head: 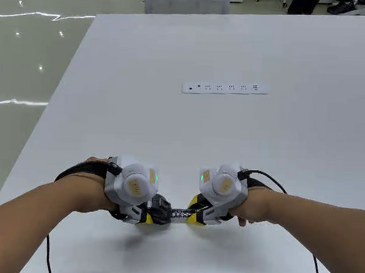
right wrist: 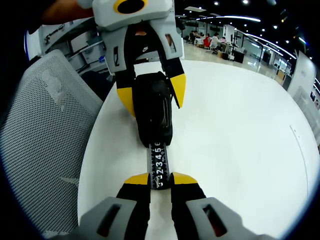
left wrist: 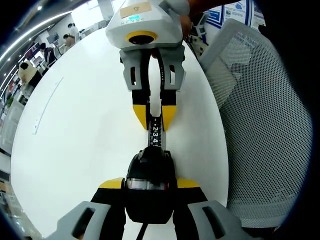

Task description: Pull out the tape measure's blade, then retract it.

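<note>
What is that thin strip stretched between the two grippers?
The tape measure's blade, from the black case in the left gripper to the right gripper, seen in the head view.

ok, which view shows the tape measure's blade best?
Right gripper view: the blade runs toward the camera, numerals readable, pinched by the right gripper. Left gripper view shows a shorter stretch; head view, a sliver.

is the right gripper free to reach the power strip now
Probably not yet: the right gripper is shut on the blade, which runs into the case the left gripper holds. Nothing on the table stands between it and the power strip, so letting go would free the way.
</note>
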{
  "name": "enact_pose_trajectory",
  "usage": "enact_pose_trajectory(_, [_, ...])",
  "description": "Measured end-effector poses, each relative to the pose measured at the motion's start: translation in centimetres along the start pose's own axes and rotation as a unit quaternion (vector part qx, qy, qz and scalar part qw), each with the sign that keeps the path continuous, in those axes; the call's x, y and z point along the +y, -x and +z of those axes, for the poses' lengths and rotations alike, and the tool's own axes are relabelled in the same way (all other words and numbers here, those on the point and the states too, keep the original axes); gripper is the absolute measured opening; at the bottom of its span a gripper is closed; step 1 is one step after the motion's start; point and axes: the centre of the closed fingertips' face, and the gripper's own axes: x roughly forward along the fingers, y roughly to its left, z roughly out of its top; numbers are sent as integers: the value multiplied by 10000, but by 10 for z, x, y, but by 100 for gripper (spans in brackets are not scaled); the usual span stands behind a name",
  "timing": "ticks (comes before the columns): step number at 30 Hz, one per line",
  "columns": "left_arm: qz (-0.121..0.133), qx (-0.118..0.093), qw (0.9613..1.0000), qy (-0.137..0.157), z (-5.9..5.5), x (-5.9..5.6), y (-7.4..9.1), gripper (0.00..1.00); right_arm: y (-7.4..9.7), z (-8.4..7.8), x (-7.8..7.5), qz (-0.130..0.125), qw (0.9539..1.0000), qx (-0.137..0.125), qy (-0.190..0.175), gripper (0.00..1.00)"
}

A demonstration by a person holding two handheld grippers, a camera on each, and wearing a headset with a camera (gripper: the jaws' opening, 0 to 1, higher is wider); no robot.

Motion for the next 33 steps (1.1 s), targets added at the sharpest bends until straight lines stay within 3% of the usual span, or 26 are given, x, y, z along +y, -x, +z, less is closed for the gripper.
enact_pose_trajectory(33, [-35, 46, 10000, 16, -1, 1, 0, 33, 17, -21, -3, -95, 9998, 116, -99, 13])
